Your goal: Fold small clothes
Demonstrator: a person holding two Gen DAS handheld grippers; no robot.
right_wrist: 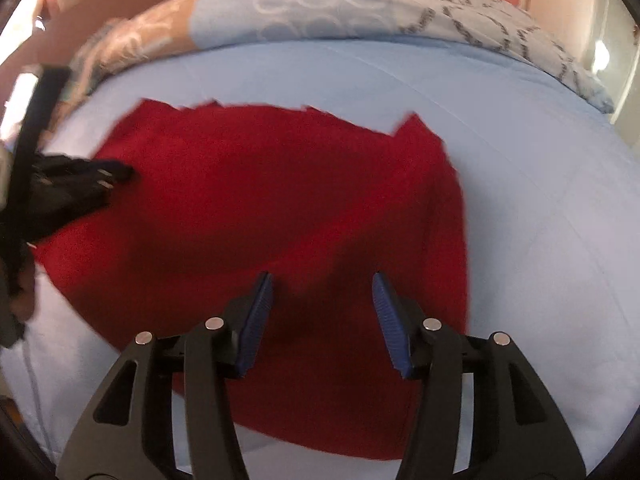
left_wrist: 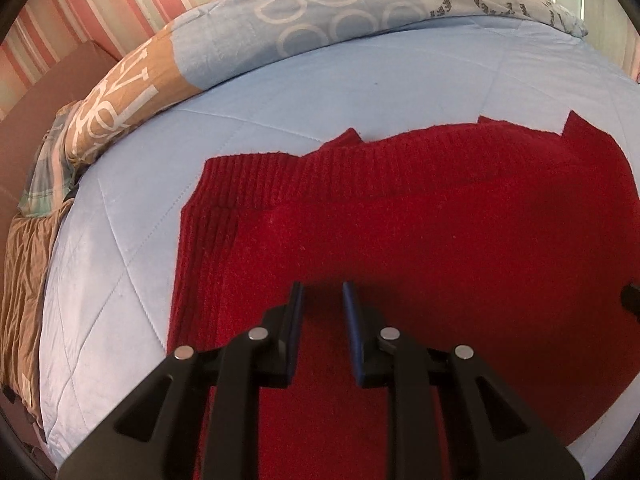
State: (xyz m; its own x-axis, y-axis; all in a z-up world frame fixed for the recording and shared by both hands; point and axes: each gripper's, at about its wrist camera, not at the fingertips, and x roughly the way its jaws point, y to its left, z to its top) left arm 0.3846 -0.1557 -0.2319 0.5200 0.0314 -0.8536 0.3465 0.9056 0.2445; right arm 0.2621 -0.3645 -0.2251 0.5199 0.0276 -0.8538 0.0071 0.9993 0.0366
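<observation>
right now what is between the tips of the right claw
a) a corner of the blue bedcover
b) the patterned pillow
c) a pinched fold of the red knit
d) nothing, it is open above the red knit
d: the right claw shows its blue pads wide apart with nothing between them, over the red knit lying flat on the blue bedcover.

Parted tongs (right_wrist: 322, 286) above red sweater (right_wrist: 280, 184)

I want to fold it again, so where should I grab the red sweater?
Probably the ribbed hem corner of the red sweater, coming in from the bare blue sheet at its left. That edge lies flat and exposed, so a finger can slide under. The left gripper is nearest, jaws empty.
</observation>
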